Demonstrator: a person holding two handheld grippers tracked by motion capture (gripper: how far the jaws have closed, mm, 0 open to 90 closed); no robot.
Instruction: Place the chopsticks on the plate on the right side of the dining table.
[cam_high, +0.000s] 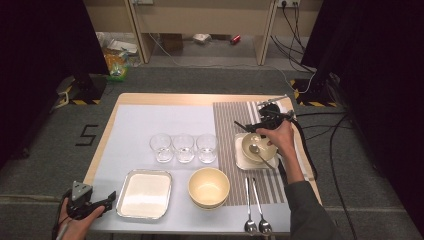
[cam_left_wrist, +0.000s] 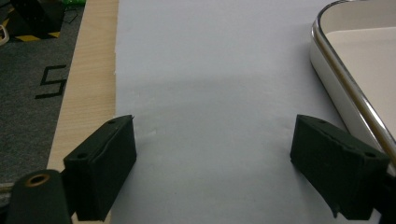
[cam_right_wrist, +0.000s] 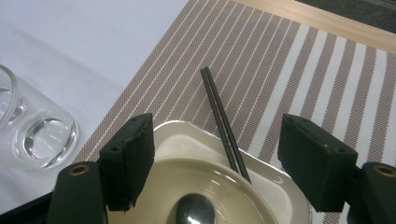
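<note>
You are holding the right tool (cam_high: 261, 121) over the far edge of the bowl (cam_high: 256, 145) on the striped mat (cam_high: 227, 120) at the right of the tabletop (cam_high: 150, 98); its jaws are standing wide with nothing gripped between them. In the right gripper view the chopsticks (cam_right_wrist: 223, 123) are lying between those jaws, their near ends resting on the bowl's rim and their far ends out on the mat. A spoon (cam_high: 255, 149) is sitting inside the bowl, which is standing on a small tray (cam_high: 241, 159). Your left tool (cam_high: 92, 202) is resting at the near left corner, jaws wide and empty, just left of the big tray (cam_high: 125, 202). Three glasses (cam_high: 184, 147) are standing in a row mid-tabletop, left of the bowl
</note>
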